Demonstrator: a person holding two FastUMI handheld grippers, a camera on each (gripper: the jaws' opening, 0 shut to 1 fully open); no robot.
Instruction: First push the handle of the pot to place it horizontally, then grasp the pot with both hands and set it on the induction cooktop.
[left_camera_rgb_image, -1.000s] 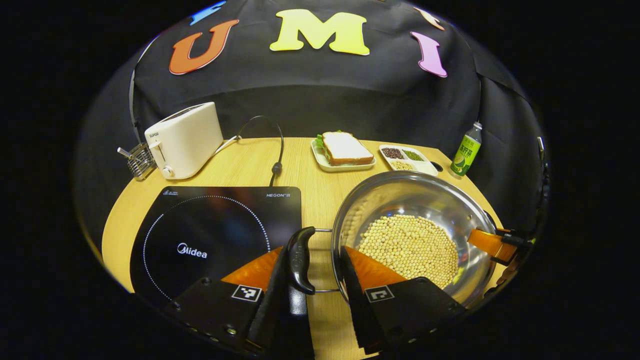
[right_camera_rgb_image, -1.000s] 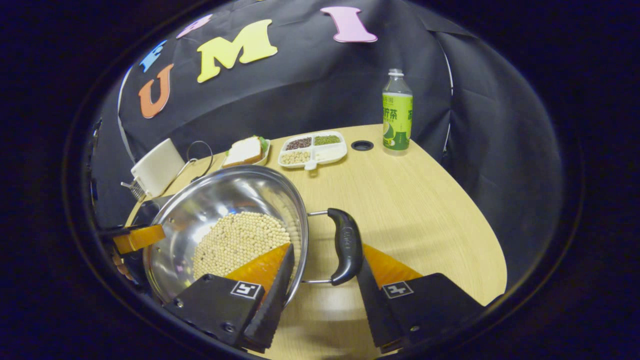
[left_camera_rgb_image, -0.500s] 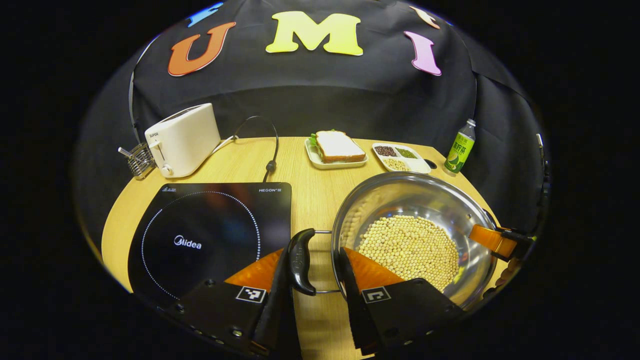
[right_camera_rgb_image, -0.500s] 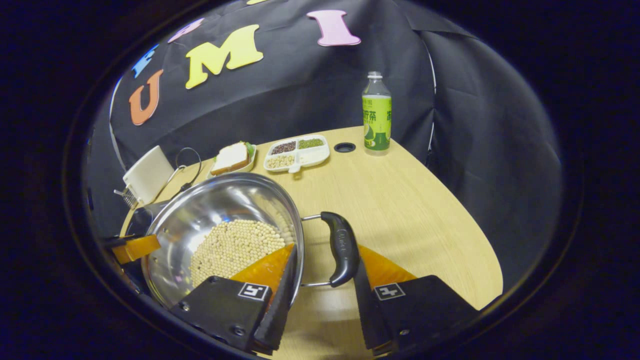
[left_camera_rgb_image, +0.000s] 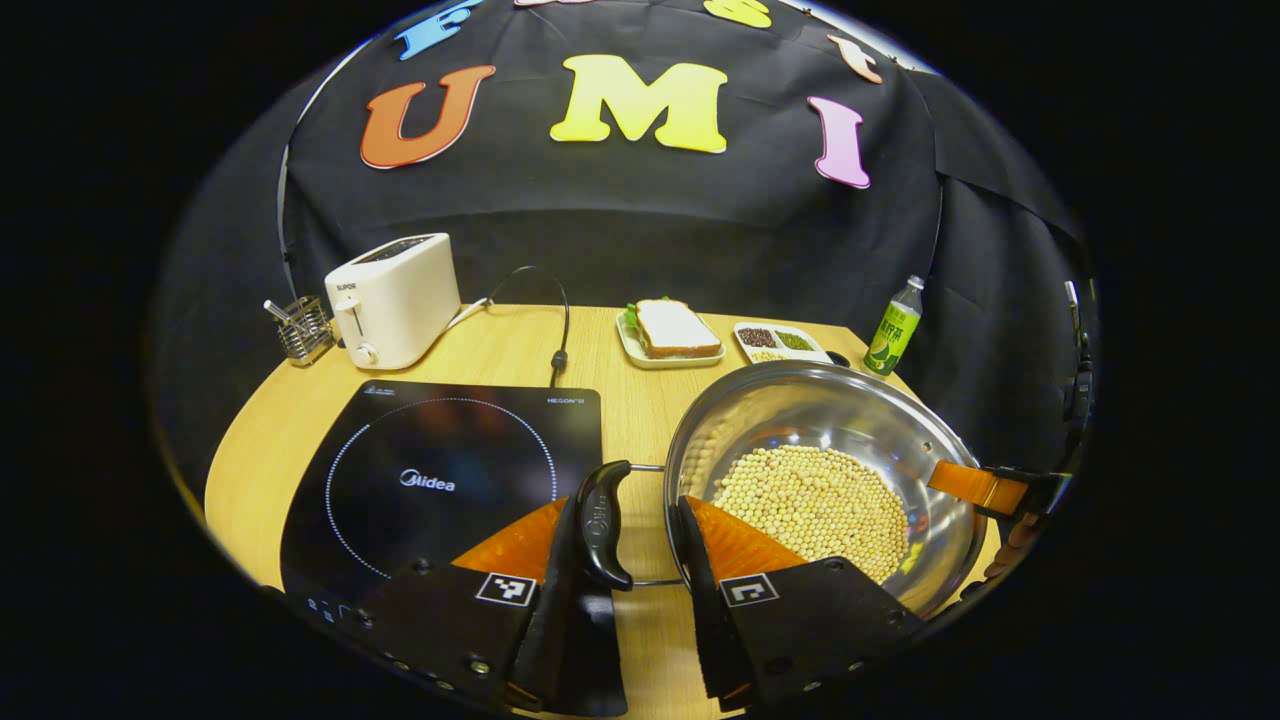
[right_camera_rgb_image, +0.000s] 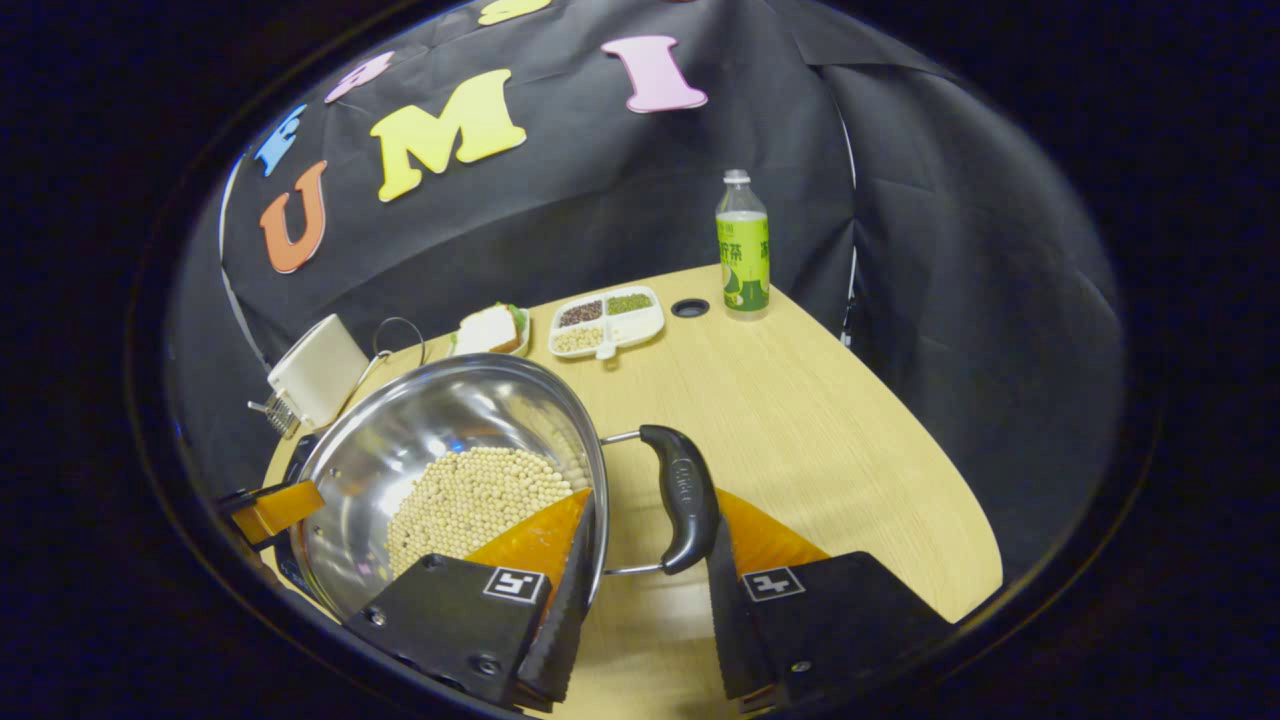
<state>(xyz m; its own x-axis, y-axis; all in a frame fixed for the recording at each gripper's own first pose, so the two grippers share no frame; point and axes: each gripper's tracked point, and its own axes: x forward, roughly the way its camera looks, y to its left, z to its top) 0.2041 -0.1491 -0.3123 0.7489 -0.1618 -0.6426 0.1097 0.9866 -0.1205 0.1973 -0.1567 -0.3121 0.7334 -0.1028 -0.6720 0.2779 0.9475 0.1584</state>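
If I tip the pot (left_camera_rgb_image: 800, 400), the beans (left_camera_rgb_image: 810, 500) will roll out; in the left gripper view my left gripper (left_camera_rgb_image: 628, 503) squeezes its handle (left_camera_rgb_image: 603, 520) and rim; the pot is just right of the cooktop (left_camera_rgb_image: 440, 450), not on it; cooktop and toaster (left_camera_rgb_image: 395, 295) carry writing I leave unread; in the right gripper view my right gripper (right_camera_rgb_image: 650, 510) squeezes the other handle (right_camera_rgb_image: 685, 500) the same way; one slip drops that side; the bottle (right_camera_rgb_image: 742, 245) has a label.

Mock kitchen booth (black cloth wall): toaster (left_camera_rgb_image: 395, 298), induction cooktop (left_camera_rgb_image: 440, 470)
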